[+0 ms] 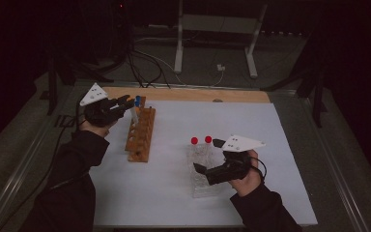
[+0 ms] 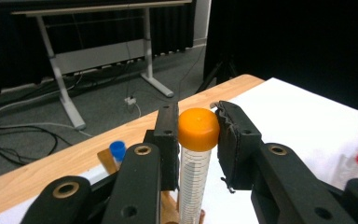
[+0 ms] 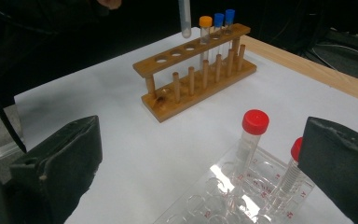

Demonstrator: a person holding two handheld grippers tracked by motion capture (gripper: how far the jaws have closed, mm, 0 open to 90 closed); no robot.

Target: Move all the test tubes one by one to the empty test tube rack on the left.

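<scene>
At upper left of the high view, the left hand-held gripper [image 1: 125,102] clamps an orange-capped tube [image 2: 198,154] just under its cap, keeping it upright over the wooden rack [image 1: 141,135]; the right hand-held gripper [image 1: 206,155] gapes empty beside the clear rack [image 3: 242,196]

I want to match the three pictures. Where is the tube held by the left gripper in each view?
High view: held tube upper left, above the wooden rack.
Left gripper view: held tube centre, orange cap between the jaws.
Right gripper view: held tube top centre, over the rack.
Shared landmark: the wooden rack.
</scene>
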